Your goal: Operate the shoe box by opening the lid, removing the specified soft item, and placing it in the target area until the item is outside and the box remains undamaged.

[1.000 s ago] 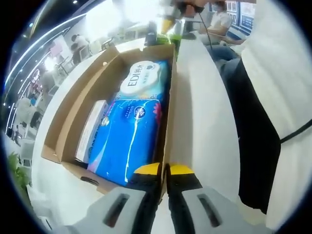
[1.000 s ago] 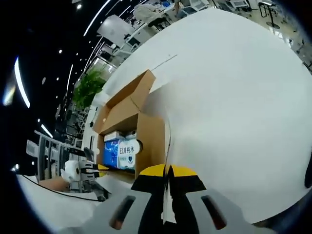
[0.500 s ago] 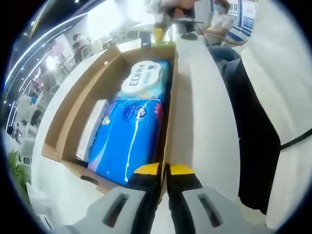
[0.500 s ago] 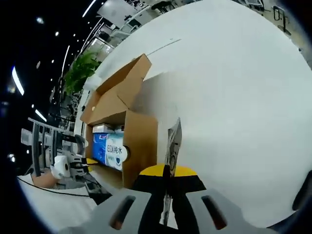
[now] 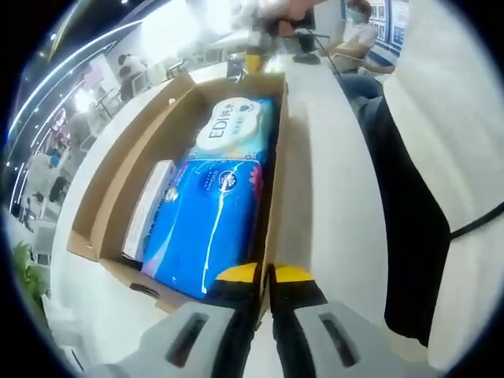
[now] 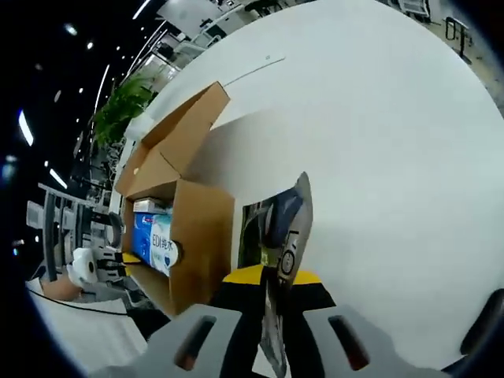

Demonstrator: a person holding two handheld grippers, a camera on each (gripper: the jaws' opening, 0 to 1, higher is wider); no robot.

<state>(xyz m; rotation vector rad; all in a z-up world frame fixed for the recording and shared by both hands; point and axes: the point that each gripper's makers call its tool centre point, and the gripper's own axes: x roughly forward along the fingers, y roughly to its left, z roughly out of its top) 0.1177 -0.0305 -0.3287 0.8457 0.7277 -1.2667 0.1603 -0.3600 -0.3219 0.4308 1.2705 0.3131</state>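
Brown cardboard makes up the shoe box, which lies open on the white tabletop in my left gripper view; inside it a blue soft pack fills most of the floor, with a white-lidded wipes pack marked EDI at the far end and a slim white carton pressed between the blue pack and the box's left wall; my left tongs are pinched narrow on the thin right wall of the box near its close corner, the yellow tips one on each side of the cardboard edge; a person's white sleeve and dark garment stand along the right of that view.

In my right gripper view the same shoe box sits to the left on the white tabletop, its flaps spread upward and outward, the blue pack showing in the opening; my right tongs are closed tight on a thin grey sheet-like flap that rises tilted between the tips, just beside the box's near wall; I cannot tell what that flap belongs to; the left tongs reach the box's far side, and green plants stand beyond the tabletop.
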